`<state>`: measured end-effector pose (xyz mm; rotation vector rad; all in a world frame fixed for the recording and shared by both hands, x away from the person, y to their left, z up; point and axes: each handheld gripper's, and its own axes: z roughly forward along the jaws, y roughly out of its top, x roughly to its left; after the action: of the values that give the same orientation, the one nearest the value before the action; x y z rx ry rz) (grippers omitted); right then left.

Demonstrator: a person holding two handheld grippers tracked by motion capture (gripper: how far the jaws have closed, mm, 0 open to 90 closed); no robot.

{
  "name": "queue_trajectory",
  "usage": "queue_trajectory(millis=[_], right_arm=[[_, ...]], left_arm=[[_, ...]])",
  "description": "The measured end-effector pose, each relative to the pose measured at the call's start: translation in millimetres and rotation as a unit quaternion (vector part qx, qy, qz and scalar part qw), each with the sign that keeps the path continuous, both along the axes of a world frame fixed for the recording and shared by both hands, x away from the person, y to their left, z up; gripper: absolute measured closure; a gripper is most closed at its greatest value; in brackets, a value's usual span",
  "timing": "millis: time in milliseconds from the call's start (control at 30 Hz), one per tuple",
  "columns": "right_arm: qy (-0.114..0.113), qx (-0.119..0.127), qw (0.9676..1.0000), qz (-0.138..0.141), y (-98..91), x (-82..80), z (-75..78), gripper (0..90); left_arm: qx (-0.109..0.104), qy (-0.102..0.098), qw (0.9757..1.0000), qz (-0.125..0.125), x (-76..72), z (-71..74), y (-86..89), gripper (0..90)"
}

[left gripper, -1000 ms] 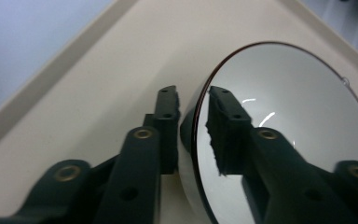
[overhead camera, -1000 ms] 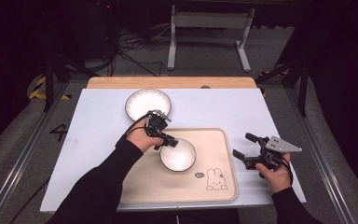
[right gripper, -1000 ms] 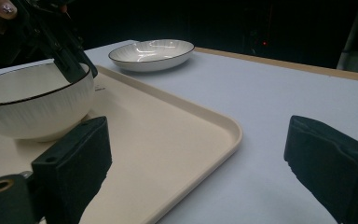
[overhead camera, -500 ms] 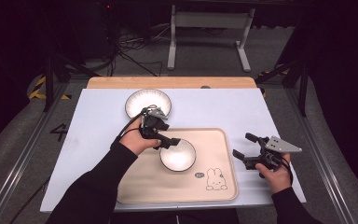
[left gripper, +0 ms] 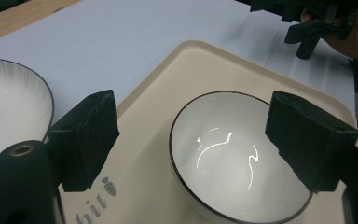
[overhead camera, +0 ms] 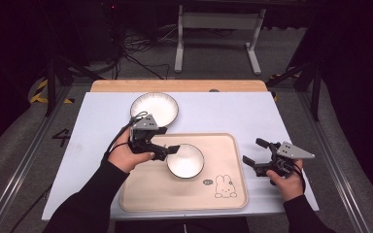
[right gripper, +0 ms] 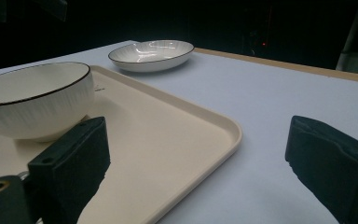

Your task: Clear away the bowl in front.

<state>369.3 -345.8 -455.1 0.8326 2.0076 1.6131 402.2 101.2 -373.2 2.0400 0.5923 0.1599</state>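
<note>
The white bowl [overhead camera: 185, 160] sits upright, mouth up, round with no long axis, on the beige tray [overhead camera: 141, 194]. The left gripper [overhead camera: 167, 151] hangs beside its rim, jaws just opened and empty. The right gripper [overhead camera: 255, 153] rests spread right of the tray.

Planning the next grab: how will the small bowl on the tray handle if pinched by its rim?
The small bowl looks glazed, so probably slippery and breakable. Its narrow foot suggests it may tip. On the smooth tray it would likely slide.
</note>
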Motion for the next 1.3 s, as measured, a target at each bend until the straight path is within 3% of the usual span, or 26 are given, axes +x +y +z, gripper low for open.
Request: queue_trajectory(millis=[300,700,1300], right_arm=[[0.000,-0.001,1.0000,0.000,0.3,0.0,0.0,6.5],[0.004,-0.003,0.9999,0.010,0.4,1.2,0.2,3.8],[0.005,-0.007,0.9999,0.014,1.3,1.7,0.4,3.3]], left_arm=[[-0.022,-0.025,0.9993,0.016,-15.2,0.7,27.2,16.1],[-0.042,-0.036,0.9976,0.042,-24.8,-10.7,53.8,10.3],[-0.076,-0.037,0.9912,0.102,-38.0,-34.5,100.0,9.9]])
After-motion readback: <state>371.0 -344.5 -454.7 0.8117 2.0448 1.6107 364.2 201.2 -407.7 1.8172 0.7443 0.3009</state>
